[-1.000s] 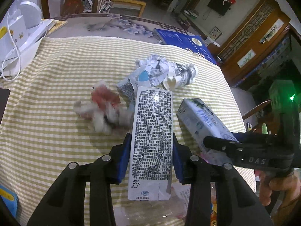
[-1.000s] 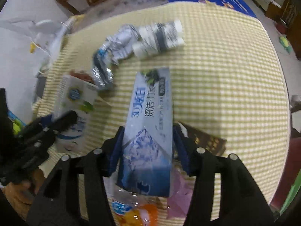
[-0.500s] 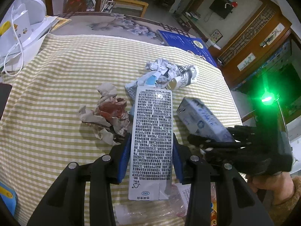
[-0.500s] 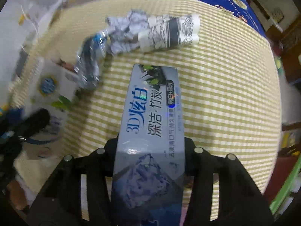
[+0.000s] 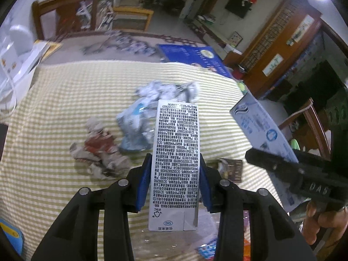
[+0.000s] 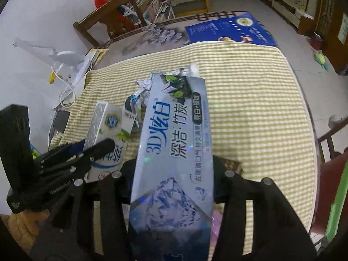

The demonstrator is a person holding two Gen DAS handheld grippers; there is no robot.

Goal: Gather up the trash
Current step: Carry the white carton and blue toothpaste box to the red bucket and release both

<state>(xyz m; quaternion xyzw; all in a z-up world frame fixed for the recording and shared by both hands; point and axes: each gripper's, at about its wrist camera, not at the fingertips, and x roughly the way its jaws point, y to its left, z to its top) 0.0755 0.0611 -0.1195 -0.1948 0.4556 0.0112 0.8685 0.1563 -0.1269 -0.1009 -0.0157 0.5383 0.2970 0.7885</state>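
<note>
On the yellow-and-white checked cloth (image 5: 54,113) lie a crumpled reddish paper wad (image 5: 99,150) and crinkled silvery-blue wrappers (image 5: 139,128), blurred. The left gripper (image 5: 175,182) clamps a flat-sided, printed milk carton (image 5: 175,163) above the cloth, tilted downward. The right gripper (image 6: 174,174) pinches a glossy rectangular toothpaste box (image 6: 174,152), likewise raised, apparently clear of the cloth.

The left gripper (image 5: 175,182) points steeply downward, its blue-padded jaws clamped on the sides of a milk carton (image 5: 175,161) that stands lengthwise between them. The right gripper (image 6: 174,174) tilts down too — pressed shut on a toothpaste box (image 6: 171,163). A bare hand (image 5: 322,219) grips the right tool's handle at the near right.
</note>
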